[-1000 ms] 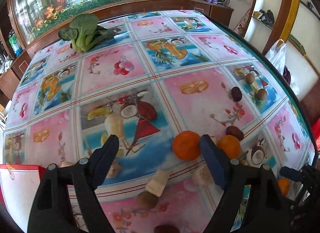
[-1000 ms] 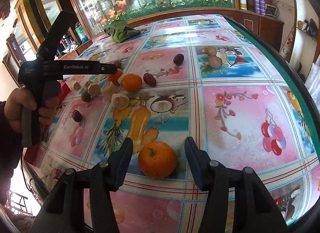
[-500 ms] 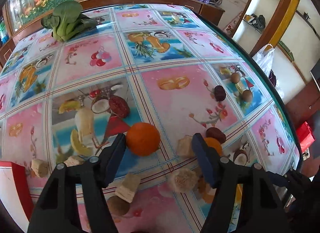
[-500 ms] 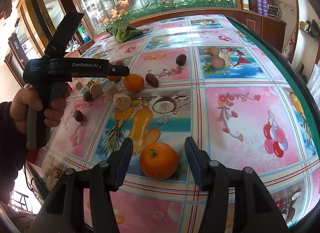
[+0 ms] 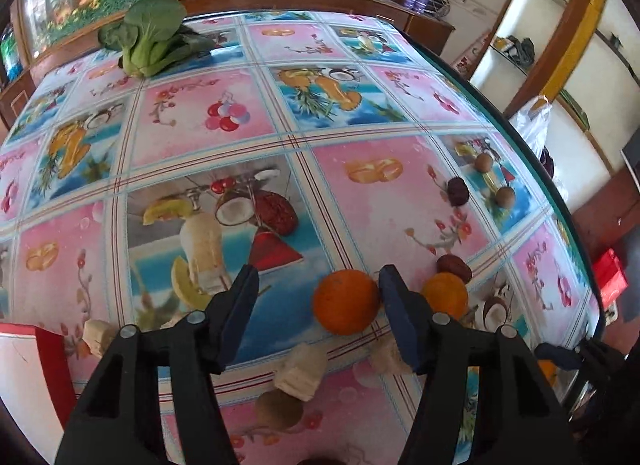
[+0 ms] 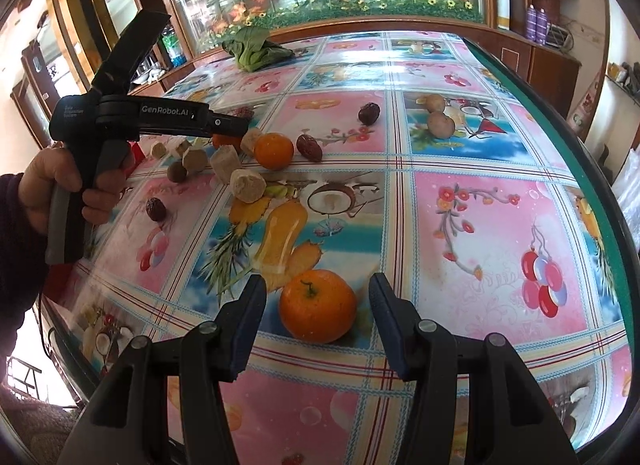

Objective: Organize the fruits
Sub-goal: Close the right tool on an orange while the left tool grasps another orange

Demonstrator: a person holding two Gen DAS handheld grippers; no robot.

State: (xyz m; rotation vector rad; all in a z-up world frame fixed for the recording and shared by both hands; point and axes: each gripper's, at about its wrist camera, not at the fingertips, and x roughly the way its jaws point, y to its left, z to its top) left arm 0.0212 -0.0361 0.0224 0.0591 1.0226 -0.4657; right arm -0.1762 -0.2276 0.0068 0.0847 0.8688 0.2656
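The left gripper (image 5: 316, 285) is spread wide and grips nothing; an orange (image 5: 346, 302) sits on the table (image 5: 360, 201) between its fingers, against the right one, with a second orange (image 5: 445, 295) just beyond. The right gripper (image 6: 316, 297) is likewise wide open, a third orange (image 6: 318, 306) lying loose between its fingers, touching neither. Pale chunks (image 6: 248, 185) and dates (image 6: 309, 147) cluster nearby.

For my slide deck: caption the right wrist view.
Open right tool straddling an orange on the fruit-print tablecloth.
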